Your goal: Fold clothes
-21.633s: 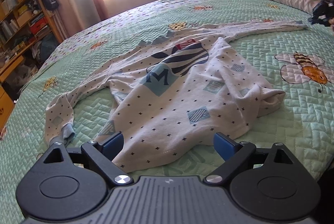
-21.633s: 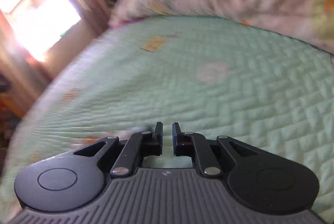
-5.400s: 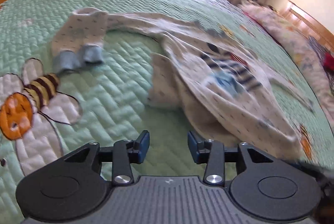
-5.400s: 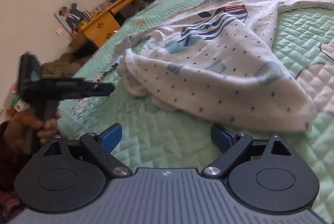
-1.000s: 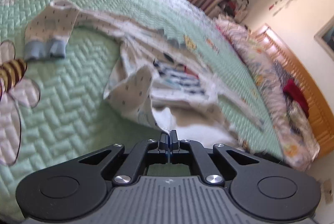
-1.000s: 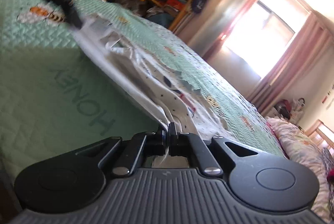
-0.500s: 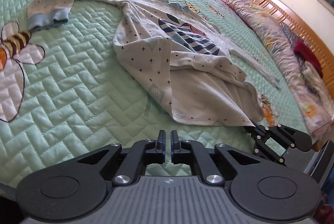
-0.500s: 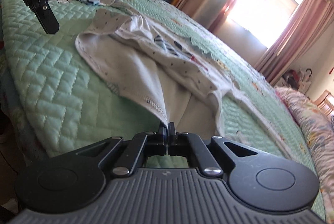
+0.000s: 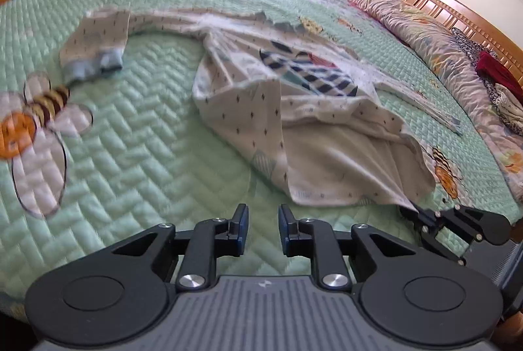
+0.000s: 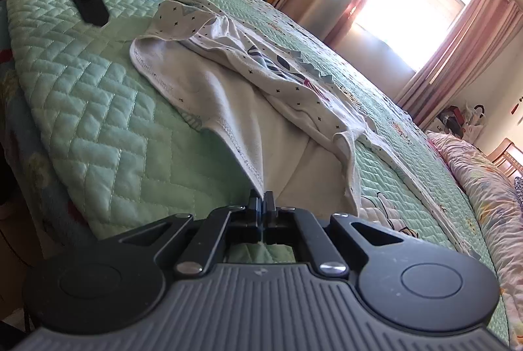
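Right gripper fingers clamped on shirt hem; left gripper fingers apart above bare quilt.

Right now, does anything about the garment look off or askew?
Yes. The shirt lies bunched on the quilt, its hem flipped so the plain inside faces up near the bed's edge. One cuffed sleeve trails off alone. Only the right gripper pinches a hem corner; the left gripper is open, empty.
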Tool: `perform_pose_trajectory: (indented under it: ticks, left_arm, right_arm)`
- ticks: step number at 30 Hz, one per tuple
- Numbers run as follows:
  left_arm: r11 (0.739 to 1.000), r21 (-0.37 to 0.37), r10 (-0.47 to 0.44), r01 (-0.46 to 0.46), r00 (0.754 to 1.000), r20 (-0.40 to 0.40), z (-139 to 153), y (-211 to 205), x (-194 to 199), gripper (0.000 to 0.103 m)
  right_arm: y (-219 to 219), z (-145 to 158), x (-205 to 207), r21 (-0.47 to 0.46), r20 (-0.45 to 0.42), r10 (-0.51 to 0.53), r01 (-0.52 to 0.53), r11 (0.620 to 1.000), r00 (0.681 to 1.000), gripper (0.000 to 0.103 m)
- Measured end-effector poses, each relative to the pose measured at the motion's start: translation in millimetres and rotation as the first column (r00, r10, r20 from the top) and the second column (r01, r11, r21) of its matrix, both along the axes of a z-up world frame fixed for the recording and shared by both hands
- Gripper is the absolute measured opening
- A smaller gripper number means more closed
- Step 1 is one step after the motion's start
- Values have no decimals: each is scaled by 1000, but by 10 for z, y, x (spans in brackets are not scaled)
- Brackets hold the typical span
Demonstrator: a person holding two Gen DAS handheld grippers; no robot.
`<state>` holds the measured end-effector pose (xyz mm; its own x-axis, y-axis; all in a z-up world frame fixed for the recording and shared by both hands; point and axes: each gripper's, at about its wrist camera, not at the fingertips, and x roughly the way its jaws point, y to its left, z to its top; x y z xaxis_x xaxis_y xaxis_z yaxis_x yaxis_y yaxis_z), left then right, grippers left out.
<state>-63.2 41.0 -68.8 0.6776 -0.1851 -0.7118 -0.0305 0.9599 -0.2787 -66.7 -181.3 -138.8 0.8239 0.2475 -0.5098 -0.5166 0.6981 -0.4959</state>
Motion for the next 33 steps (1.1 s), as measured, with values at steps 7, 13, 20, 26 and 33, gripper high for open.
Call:
perform_pose_trajectory:
  ticks: [7,13,20,26,33]
  left_arm:
    - [985,170,0,-12,997,71,72,-219,333,60]
    - [959,283,-40,20,997,63,-90,-522,591,69]
    - [957,288,9,-23,999,52,-239,-459,799,33]
    - [971,204,105,-124,989,101,-165,-163,619,2]
    - [975,72,203,-209,976,75,-217,111,275,1]
  right_arm:
    - [-10,-34,4,23,3,-10,10,1000,1000,3]
    - [-29,-22,10,35,-2,-14,14,999,1000,3]
    - [-42,-14,31,59,-9,-20,20,998,1000,3]
    - [-49,-23,33,69,-3,-21,21,997,1000,3]
    - [-34,-5,43,62,-5,-29,29,998,1000,4]
